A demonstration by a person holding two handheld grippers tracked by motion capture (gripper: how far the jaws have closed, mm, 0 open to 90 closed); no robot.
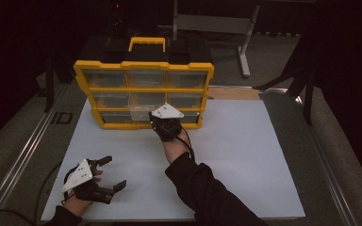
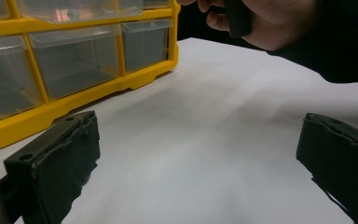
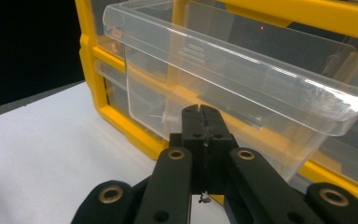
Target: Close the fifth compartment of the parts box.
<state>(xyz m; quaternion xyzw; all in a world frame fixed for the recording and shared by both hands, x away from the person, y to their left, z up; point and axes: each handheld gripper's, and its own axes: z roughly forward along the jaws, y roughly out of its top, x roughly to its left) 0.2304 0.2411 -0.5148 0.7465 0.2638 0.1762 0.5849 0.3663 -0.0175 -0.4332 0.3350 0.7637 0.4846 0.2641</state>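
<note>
While my right gripper sits with its jaws pressed flat together, its tips are right at the front wall of the clear drawer that juts out of the middle row of the yellow organizer. Whether a thin lip or pull tab is pinched between them I cannot tell; the jaws look closed on nearly nothing. This drawer lies straight ahead of my fingers and just above them, its long axis running across the cabinet face, its travel running toward me and away. So I judge the next move turns on that line: push along it to seat the drawer, or draw back to bring it further out.

My left gripper rests low on the white table, well apart from the organizer, jaws spread wide and holding nothing. My right hand is plainly the nearer one.
</note>
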